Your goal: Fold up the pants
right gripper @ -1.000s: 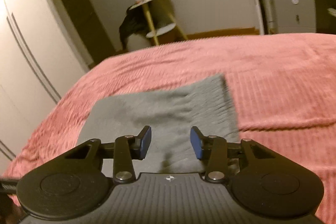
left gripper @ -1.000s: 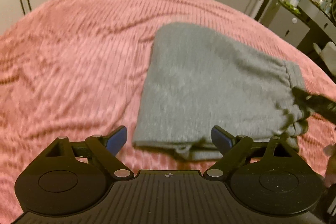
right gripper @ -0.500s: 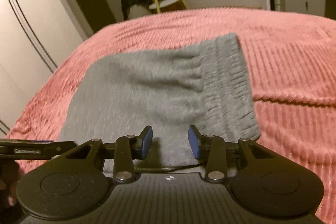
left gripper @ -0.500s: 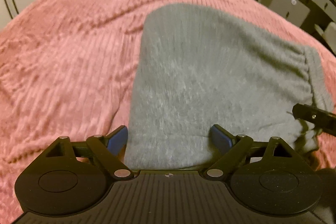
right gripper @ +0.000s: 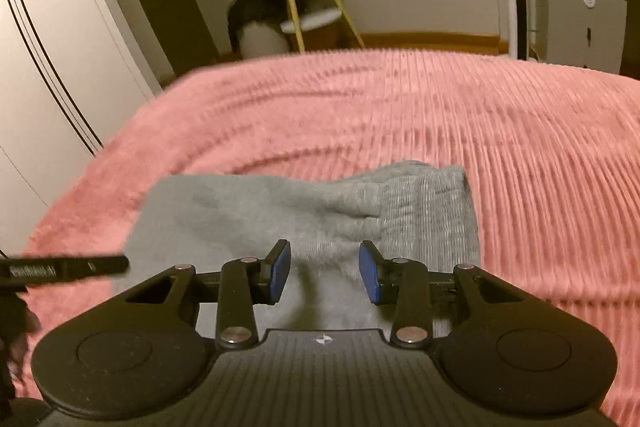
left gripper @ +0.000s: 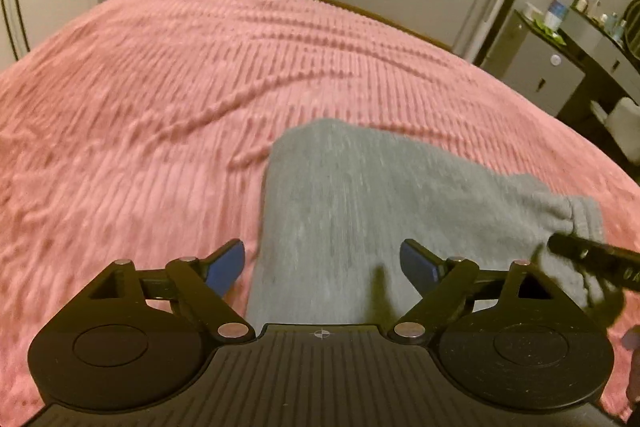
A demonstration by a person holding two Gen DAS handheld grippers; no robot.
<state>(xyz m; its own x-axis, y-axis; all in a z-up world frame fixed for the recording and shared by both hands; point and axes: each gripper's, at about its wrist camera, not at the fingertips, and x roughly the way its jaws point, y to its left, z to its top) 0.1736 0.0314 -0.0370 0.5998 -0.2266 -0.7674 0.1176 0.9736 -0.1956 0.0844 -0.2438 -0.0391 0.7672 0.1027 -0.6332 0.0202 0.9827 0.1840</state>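
Observation:
The grey pants (left gripper: 380, 211) lie folded into a compact rectangle on the pink ribbed bedspread (left gripper: 160, 115); the elastic waistband is at the right edge (right gripper: 436, 215). My left gripper (left gripper: 322, 265) is wide open and empty, above the folded pants' near left part. My right gripper (right gripper: 324, 275) is open and empty, above the near edge by the waistband. A finger of the right gripper shows at the right of the left wrist view (left gripper: 592, 255), and a finger of the left gripper at the left of the right wrist view (right gripper: 68, 269).
The pink bedspread (right gripper: 480, 131) stretches far beyond the pants. Past the bed stand a small stool with wooden legs (right gripper: 308, 23), white wardrobe doors (right gripper: 48, 67) on the left and a grey cabinet with bottles (left gripper: 552, 67) on the right.
Both grippers have drawn back and up from the pants, which now look smaller and lower in both views. Both stay open; the pants lie still.

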